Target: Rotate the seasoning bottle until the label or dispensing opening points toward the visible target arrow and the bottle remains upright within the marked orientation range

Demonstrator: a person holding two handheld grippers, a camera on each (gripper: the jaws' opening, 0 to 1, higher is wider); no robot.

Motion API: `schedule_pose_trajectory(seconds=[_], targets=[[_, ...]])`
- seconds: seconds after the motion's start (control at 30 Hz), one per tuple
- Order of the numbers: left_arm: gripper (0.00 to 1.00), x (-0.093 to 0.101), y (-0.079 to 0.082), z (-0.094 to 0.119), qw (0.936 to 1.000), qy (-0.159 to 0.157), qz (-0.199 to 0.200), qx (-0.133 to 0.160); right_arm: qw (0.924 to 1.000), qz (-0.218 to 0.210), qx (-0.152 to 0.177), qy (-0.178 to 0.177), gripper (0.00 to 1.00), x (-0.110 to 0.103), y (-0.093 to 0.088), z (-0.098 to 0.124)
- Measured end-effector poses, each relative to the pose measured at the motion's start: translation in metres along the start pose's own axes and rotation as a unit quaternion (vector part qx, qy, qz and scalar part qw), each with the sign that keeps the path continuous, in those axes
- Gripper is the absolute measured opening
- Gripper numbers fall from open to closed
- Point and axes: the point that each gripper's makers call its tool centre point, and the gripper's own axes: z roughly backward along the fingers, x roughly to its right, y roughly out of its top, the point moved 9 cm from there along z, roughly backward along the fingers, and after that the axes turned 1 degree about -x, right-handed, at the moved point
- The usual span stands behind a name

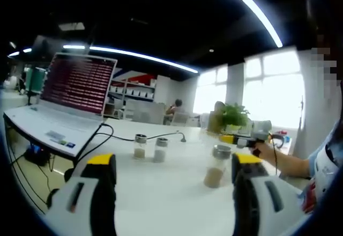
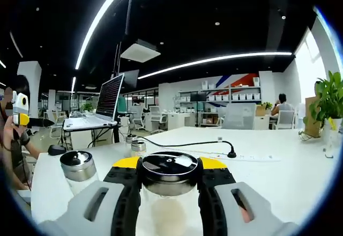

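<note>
Table: I see a wide white table (image 1: 177,193) carrying everything, with an open laptop (image 1: 69,99) at its far left edge in the left gripper view.
Plant: a potted green plant (image 1: 234,117) stands at the far side, near the bright windows.
Right gripper: my right gripper (image 2: 169,190) has its jaws closed against the glass body of the seasoning bottle (image 2: 169,179), one jaw on each side just under the dark metal cap. In the left gripper view I see it reaching in from the right beside that bottle.
Left gripper: my left gripper (image 1: 174,185) is wide open and holds nothing; it hangs over bare table, well apart from the bottle.
Seasoning bottle: upright on the table, near its right side in the left gripper view, partly filled with tan powder.
Other shakers: two small shakers (image 1: 150,148) stand together nearer the laptop; another one (image 2: 79,169) sits just beside the gripped bottle.
Cable: a black cable (image 2: 187,145) runs across the table.
Progress: I judge the grasp is made and the turning is what remains. I cannot make out any target arrow, label or opening, so I cannot tell how much rotation is left.
</note>
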Motion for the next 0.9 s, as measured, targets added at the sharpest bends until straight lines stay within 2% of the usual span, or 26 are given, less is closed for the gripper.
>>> schedule_pose_trajectory(seconds=[0.33, 0.57, 0.9], targets=[[0.94, 0.001, 0.001, 0.000, 1.0000, -0.001, -0.001, 0.000, 0.9998, 0.004, 0.010, 0.018, 0.39, -0.014, 0.004, 0.021], [0.94, 0.001, 0.001, 0.000, 1.0000, 0.000, -0.001, 0.001, 0.9994, 0.007, 0.004, 0.034, 0.39, -0.022, 0.000, 0.031], [0.94, 0.005, -0.002, -0.003, 1.0000, -0.004, -0.003, -0.003, 0.9994, 0.009, 0.009, 0.031, 0.39, -0.025, -0.001, 0.043]])
